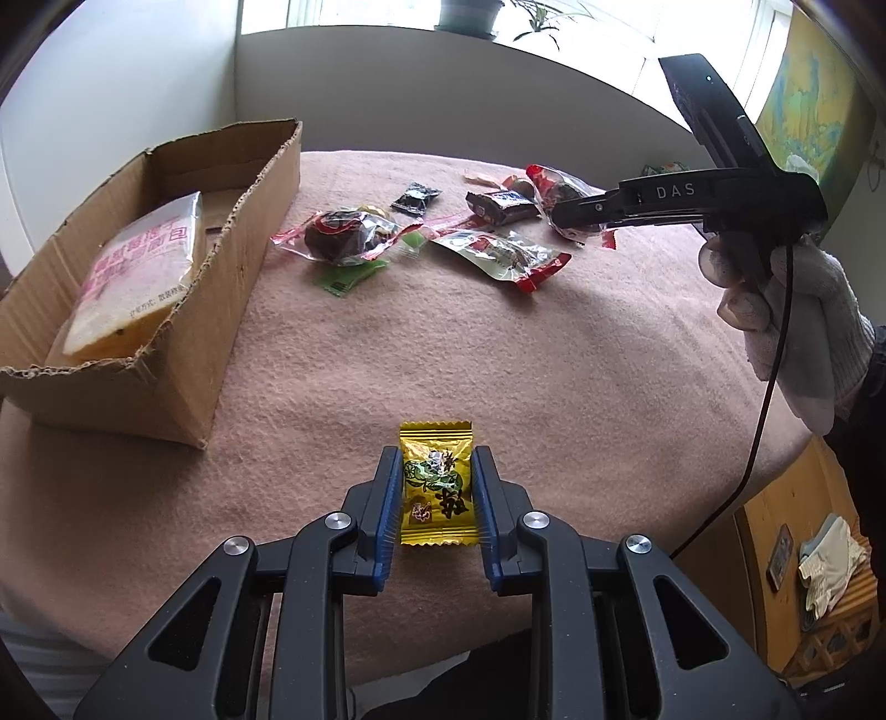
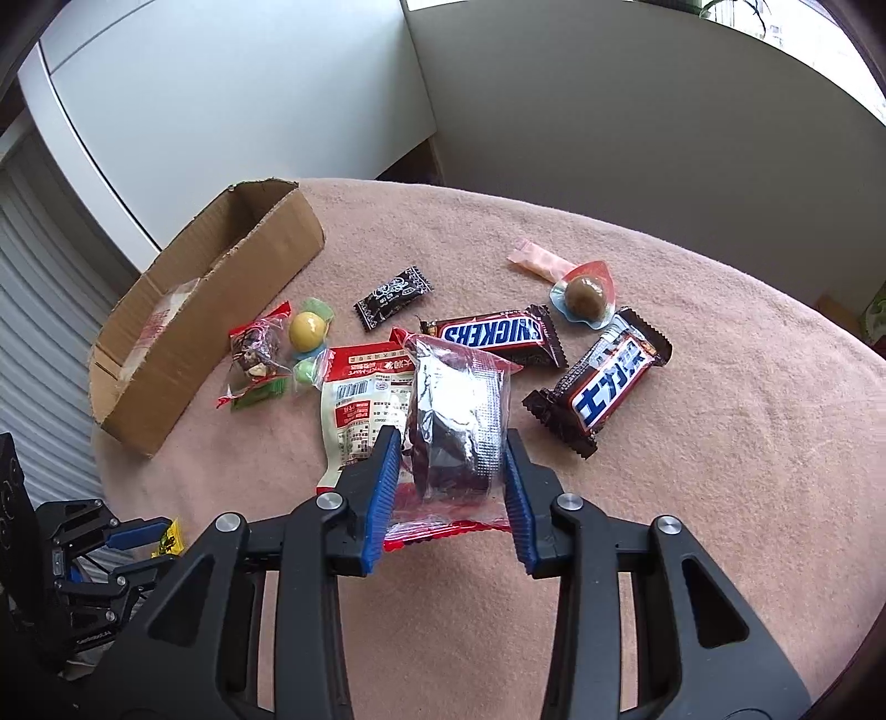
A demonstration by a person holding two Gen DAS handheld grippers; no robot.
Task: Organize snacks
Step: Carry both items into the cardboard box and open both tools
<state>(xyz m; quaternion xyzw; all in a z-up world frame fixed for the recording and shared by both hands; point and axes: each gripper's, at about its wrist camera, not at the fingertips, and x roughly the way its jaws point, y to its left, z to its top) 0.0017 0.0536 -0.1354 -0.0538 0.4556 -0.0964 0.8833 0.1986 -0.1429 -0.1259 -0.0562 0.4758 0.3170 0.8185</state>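
Snacks lie scattered on a pink blanket (image 2: pixel 692 498) over a round table. Cardboard box (image 1: pixel 232 266), open-topped, at far left; long axis runs near-to-far. Inside it: one clear-wrapped bread pack (image 1: pixel 138 271) with pink lettering, leaning along the left wall. Nothing else visible in the box.

Left gripper (image 1: pixel 437 487): blue pads clamped on a yellow candy packet (image 1: pixel 438 487), one pad on each long side. Packet's long axis runs along the fingers, crimped ends near and far. It sits at the near edge of the blanket; cannot tell whether lifted or resting.

Right gripper (image 2: pixel 451 471): pads closed on a clear red-edged pouch (image 2: pixel 457 421) holding a dark block. Pouch stands up from the fingers, long axis pointing away, raised above the pile.

Right wrist view only:
- Snickers bar (image 2: pixel 493 335), lying left-right, label upside down.
- second Snickers bar with Chinese label (image 2: pixel 601 382), diagonal, near-left to far-right.
- white pouch with red top (image 2: pixel 360 410), partly under the held pouch.
- black candy wrapper (image 2: pixel 394 296) farther back.
- yellow ball sweet (image 2: pixel 307 330) and nut cluster pack (image 2: pixel 256 346) near the box.
- brown ball sweet (image 2: pixel 584 296) and pale pink wrapper (image 2: pixel 540 259) at far right.

Left wrist view only: box contents, gloved hand (image 1: pixel 786 310) on the right gripper's handle, potted plants on the windowsill (image 1: pixel 470 16).
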